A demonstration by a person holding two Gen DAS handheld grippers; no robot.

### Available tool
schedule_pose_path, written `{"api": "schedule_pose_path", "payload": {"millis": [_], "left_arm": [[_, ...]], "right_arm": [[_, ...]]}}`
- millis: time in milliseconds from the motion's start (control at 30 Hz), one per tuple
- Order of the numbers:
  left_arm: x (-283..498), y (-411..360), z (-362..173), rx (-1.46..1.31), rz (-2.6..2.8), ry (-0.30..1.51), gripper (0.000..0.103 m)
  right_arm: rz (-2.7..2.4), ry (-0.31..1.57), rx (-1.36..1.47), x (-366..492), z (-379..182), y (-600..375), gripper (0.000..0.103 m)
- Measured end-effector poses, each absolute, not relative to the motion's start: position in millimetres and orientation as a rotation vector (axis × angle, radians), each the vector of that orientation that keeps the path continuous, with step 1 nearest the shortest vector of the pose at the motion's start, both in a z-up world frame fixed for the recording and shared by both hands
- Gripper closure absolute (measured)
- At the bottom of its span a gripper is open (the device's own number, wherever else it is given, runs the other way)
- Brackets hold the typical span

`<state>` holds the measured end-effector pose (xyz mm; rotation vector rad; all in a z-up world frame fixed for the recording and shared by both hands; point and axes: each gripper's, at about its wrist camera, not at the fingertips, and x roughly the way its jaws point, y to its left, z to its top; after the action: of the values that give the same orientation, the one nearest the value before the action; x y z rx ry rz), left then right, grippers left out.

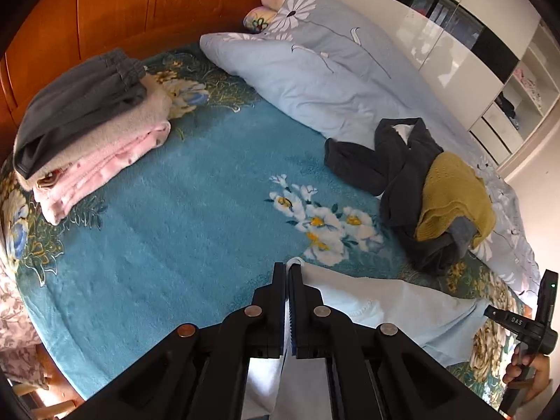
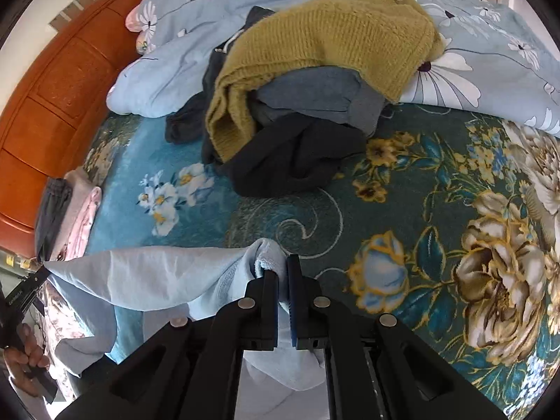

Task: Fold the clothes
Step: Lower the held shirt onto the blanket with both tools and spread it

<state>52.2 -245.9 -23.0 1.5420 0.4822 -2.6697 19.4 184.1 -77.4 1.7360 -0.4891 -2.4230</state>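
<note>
Teal floral bedspread (image 1: 157,245) lies ahead of the left gripper (image 1: 288,273) and right gripper (image 2: 282,266), both clamped on a pale blue garment (image 2: 157,273) stretched between them; only the left view shows the folded stack (image 1: 87,133) fully.

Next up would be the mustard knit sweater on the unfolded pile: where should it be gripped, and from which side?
Grip the mustard knit sweater by its ribbed hem edge, coming from the open blanket side. That edge hangs free at the front; the rest drapes over the dark garments.
</note>
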Motion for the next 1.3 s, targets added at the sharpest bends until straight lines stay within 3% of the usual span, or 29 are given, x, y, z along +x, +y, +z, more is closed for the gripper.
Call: {"api": "schedule_pose_path", "payload": {"millis": [100, 167, 233, 267, 500, 533, 633, 667, 800, 1000, 1300], "left_arm": [[32.6, -244.3, -26.4, 1.569, -2.642, 0.462, 0.101], [17.9, -243.1, -26.1, 1.584, -2.630, 0.442, 0.101], [2.8, -242.0, -26.1, 1.602, -2.619, 0.428, 0.101], [-5.3, -240.1, -27.1, 1.615, -2.616, 0.428, 0.101], [-48.0, -232.0, -53.3, 1.734, -2.510, 0.415, 0.099], [-48.1, -233.2, -54.9, 1.749, -2.494, 0.446, 0.092], [-40.1, -237.1, -55.5, 1.754, -2.482, 0.564, 0.059], [-34.3, -238.0, -55.6, 1.747, -2.488, 0.600, 0.053], [-9.6, -241.9, -66.8, 1.764, -2.451, 0.761, 0.051], [11.4, -239.8, -105.7, 1.836, -2.309, 1.045, 0.051], [-5.3, -219.4, -159.9, 1.885, -2.172, 1.180, 0.052]], "right_arm": [[-2.401, -0.468, 1.756, 10.4, -84.5, 185.8, 0.096], [-2.426, -0.429, 1.750, 10.6, -81.2, 189.2, 0.089], [-2.469, -0.377, 1.735, 13.5, -74.1, 193.5, 0.068], [-2.490, -0.351, 1.726, 15.0, -70.5, 195.7, 0.067], [-2.473, -0.294, 1.701, 36.2, -71.7, 193.3, 0.067], [-2.438, -0.270, 1.709, 38.6, -77.3, 186.8, 0.067], [-2.339, -0.190, 1.716, 45.6, -97.1, 159.9, 0.067], [-2.305, -0.169, 1.717, 47.2, -104.3, 149.1, 0.067], [-2.210, -0.110, 1.704, 44.6, -129.3, 105.5, 0.067], [-2.197, 0.152, 1.662, 36.7, -155.0, 48.7, 0.067], [-2.146, 0.313, 1.688, 34.5, -172.8, 25.8, 0.067]]}}
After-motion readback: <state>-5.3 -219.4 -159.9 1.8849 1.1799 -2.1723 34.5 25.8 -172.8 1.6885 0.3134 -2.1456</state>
